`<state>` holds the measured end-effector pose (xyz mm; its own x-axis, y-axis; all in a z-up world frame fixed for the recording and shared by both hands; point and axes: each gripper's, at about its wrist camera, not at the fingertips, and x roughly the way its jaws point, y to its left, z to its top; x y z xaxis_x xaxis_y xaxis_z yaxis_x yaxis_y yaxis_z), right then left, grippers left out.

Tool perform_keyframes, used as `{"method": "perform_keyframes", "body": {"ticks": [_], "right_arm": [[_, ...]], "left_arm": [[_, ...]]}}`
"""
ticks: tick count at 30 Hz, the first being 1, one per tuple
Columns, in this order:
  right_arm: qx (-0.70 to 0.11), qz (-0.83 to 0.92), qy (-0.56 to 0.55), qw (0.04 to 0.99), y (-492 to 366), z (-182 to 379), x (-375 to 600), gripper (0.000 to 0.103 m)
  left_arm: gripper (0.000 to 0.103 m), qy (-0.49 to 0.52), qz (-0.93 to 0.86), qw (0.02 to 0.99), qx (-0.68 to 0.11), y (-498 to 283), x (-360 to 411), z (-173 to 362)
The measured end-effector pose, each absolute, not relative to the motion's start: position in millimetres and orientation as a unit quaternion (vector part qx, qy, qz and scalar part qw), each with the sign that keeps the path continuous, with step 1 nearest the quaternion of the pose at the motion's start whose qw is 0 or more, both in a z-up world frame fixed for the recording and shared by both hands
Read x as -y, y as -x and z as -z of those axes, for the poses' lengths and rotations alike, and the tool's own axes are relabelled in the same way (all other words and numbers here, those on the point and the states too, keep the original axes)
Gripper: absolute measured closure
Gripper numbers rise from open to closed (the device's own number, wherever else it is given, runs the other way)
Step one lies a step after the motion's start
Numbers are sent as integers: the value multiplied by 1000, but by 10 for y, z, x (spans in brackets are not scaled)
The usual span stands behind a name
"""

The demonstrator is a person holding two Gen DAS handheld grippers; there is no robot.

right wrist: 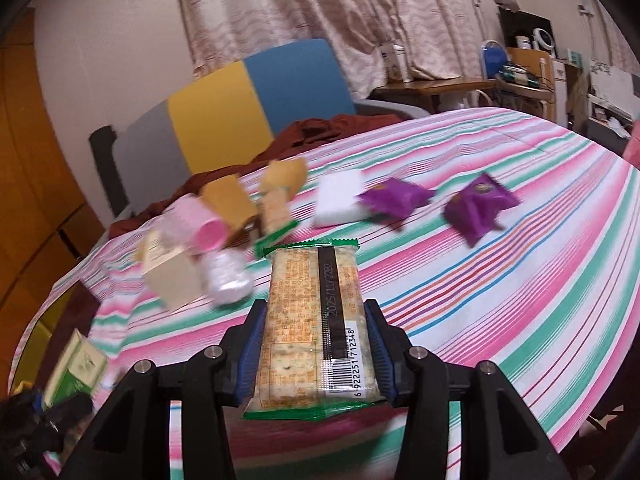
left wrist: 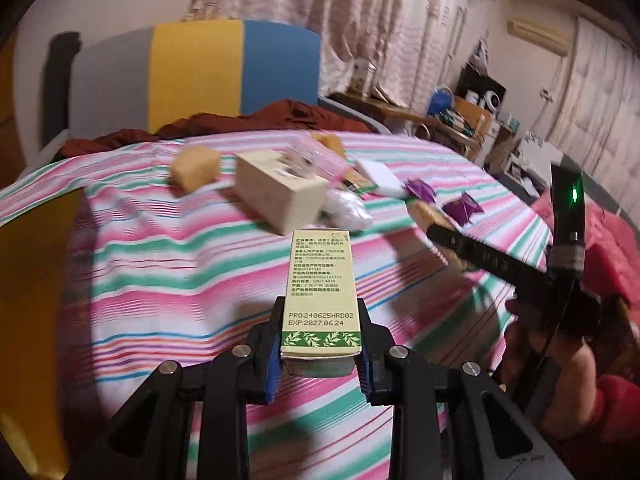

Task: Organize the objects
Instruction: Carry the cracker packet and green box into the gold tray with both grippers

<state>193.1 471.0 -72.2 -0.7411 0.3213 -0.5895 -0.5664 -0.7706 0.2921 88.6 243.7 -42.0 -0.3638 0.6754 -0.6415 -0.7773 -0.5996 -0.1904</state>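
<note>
— What have I got in the left gripper [left wrist: 320,344]?

— I see its fingers [left wrist: 273,356] clenched on the short end of a tall green-and-cream carton [left wrist: 320,288]. The printed side faces up, and the carton sticks out forward, lifted above the striped sheet [left wrist: 160,280] on the bed.

— And the right gripper [right wrist: 318,356]?

— My fingers [right wrist: 250,354] there are grasping a cracker packet [right wrist: 316,320] with green sealed ends, barcode side up, also held off the bed.

— Where's the rest?

— Toward the far edge of the bed, near the rust-red cloth [right wrist: 320,132], sits a blurred cluster: a cream box [right wrist: 172,276], a pink-lidded container [right wrist: 200,226], a crinkled white wrapper [right wrist: 228,278] just beside the box, a second cracker packet [right wrist: 276,208] and yellow blocks [left wrist: 196,168]. A white block [right wrist: 340,200] lies just right of the cluster. Two purple sachets [right wrist: 394,200] are further right, slightly apart from each other.

— Can each gripper see the other?

— Yes, the left one with its carton shows at the lower left corner of the right view.
</note>
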Motion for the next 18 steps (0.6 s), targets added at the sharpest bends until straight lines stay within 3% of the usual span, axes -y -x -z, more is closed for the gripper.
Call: {"method": "perform_keyframes", "body": {"ticks": [18], "right_arm": [[-200, -939, 263, 92, -1562, 267, -3504, 55]], "left_arm": [[73, 371, -884, 283, -14, -237, -905, 263]]}}
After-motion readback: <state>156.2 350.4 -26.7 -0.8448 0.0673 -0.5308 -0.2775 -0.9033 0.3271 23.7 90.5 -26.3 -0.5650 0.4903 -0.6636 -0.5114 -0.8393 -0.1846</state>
